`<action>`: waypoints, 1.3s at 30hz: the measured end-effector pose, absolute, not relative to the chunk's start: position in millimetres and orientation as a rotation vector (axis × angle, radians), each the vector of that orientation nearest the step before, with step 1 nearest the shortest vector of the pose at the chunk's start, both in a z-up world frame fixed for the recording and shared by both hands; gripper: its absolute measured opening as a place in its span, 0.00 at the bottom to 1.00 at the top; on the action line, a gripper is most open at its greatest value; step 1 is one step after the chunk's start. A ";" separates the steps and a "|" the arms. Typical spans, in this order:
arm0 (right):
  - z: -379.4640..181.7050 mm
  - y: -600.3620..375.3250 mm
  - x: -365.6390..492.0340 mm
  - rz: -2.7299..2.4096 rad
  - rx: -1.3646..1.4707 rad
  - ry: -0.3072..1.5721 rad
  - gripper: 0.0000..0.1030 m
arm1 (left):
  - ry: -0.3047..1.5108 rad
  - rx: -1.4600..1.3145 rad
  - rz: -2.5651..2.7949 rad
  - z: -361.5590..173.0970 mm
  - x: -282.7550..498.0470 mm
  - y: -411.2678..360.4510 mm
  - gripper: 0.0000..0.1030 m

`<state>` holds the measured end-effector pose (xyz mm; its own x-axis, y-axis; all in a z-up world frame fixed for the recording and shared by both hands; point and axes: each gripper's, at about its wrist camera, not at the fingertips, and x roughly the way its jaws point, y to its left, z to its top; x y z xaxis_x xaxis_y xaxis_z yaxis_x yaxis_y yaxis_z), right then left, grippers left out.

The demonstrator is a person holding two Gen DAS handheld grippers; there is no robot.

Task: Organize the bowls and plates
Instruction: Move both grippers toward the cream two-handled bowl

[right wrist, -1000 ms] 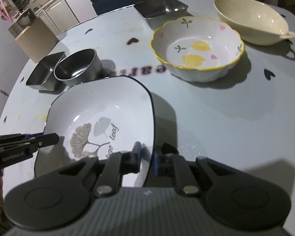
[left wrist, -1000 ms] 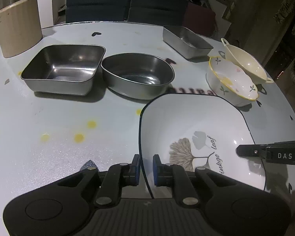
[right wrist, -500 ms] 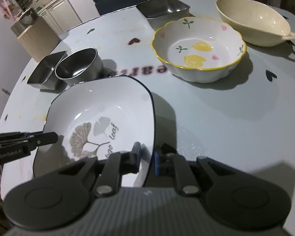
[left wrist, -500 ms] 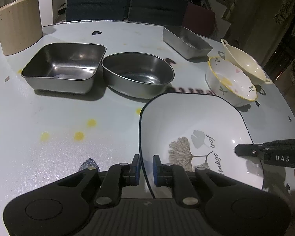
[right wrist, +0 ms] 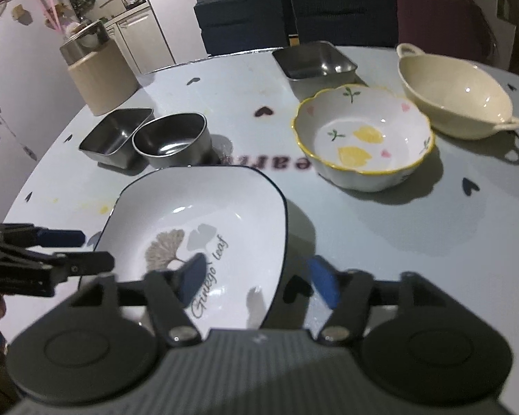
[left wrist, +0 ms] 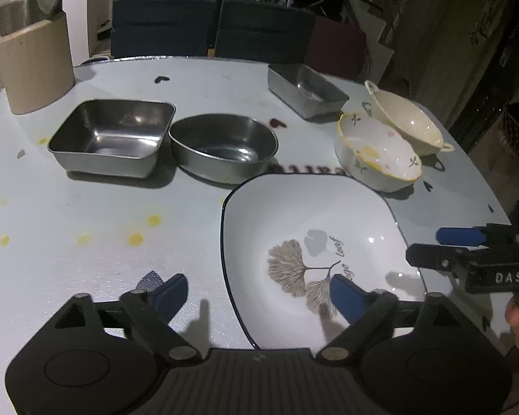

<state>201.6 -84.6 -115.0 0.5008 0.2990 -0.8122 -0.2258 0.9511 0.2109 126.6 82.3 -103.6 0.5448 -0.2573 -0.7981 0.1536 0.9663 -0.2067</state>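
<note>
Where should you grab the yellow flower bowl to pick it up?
Probably the wavy yellow rim of the white scalloped ceramic bowl, on the near side facing the right gripper. It sits upright and open, with a thin wall that one jaw can go inside and one outside.

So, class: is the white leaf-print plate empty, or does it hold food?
Empty. The plate shows only its bare glazed inside with the printed leaf and lettering; nothing lies in it.
</note>
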 end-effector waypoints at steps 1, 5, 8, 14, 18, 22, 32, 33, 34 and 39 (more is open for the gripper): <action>-113.1 -85.9 199.4 0.315 0.076 0.991 0.85 | 0.958 -0.115 -0.245 -101.1 124.7 82.2 0.91; -104.3 -94.4 191.1 0.308 0.056 0.947 0.99 | 0.930 -0.098 -0.238 -92.3 118.8 81.2 0.94; -98.3 -101.6 185.9 0.293 0.059 0.914 0.99 | 0.910 -0.093 -0.238 -82.8 118.2 78.5 0.99; -79.9 -129.4 183.2 0.254 0.111 0.860 1.00 | 0.804 -0.057 -0.268 -50.5 126.8 54.7 1.00; -64.2 -150.5 184.1 0.207 0.147 0.800 1.00 | 0.731 -0.037 -0.303 -29.8 136.6 30.6 1.00; -53.0 -175.3 188.7 0.150 0.203 0.751 1.00 | 0.687 -0.051 -0.343 -15.1 148.7 4.1 1.00; -44.9 -248.6 203.1 -0.008 0.388 0.676 1.00 | 0.641 -0.034 -0.427 -0.4 195.2 -65.9 1.00; -45.4 -253.5 204.9 -0.022 0.413 0.670 1.00 | 0.635 -0.030 -0.435 1.8 201.2 -72.0 1.00; -45.3 -259.7 207.7 -0.036 0.438 0.662 1.00 | 0.630 -0.025 -0.441 4.3 206.4 -77.4 1.00; -53.0 -287.3 226.5 -0.117 0.573 0.625 1.00 | 0.596 0.003 -0.467 13.8 244.4 -104.8 1.00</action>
